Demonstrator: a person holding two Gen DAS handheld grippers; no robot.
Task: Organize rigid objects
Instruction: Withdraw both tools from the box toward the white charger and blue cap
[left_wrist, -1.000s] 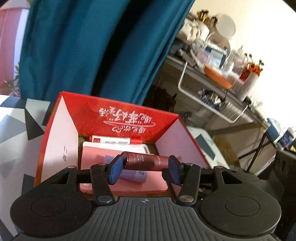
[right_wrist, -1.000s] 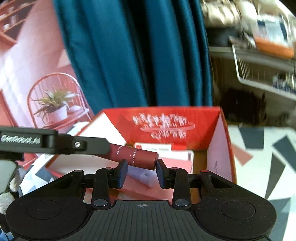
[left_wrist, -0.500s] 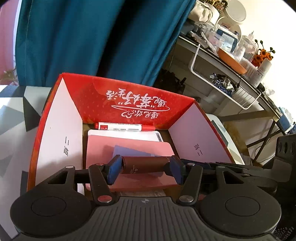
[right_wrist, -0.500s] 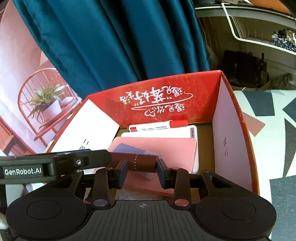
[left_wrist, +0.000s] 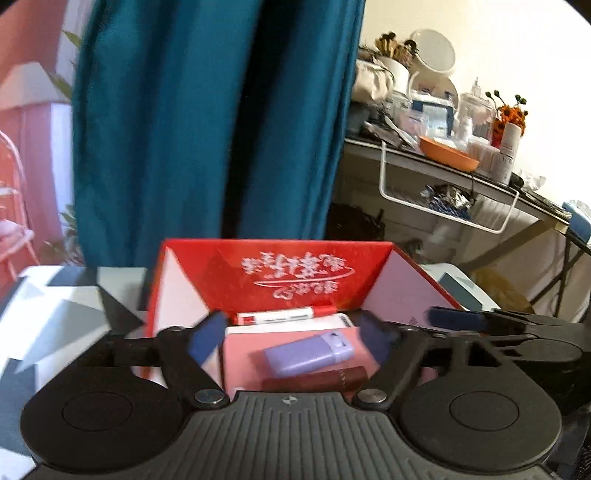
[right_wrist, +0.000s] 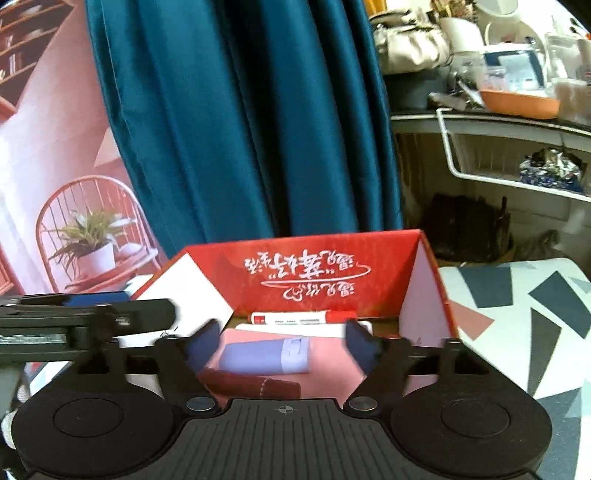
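both grippers hover at the near edge of the red box (right_wrist: 424, 295); the left gripper (left_wrist: 293, 341) and right gripper (right_wrist: 284, 339) are opening, empty. the dark red tube (right_wrist: 251, 384) lies inside by the purple case (right_wrist: 264, 356). this placement looks finished.

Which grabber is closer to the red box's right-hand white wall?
Right. The right gripper, jaws opening, hangs just beside that right-hand wall; the left gripper, also opening, sits nearer the opposite flap. Both hold nothing.
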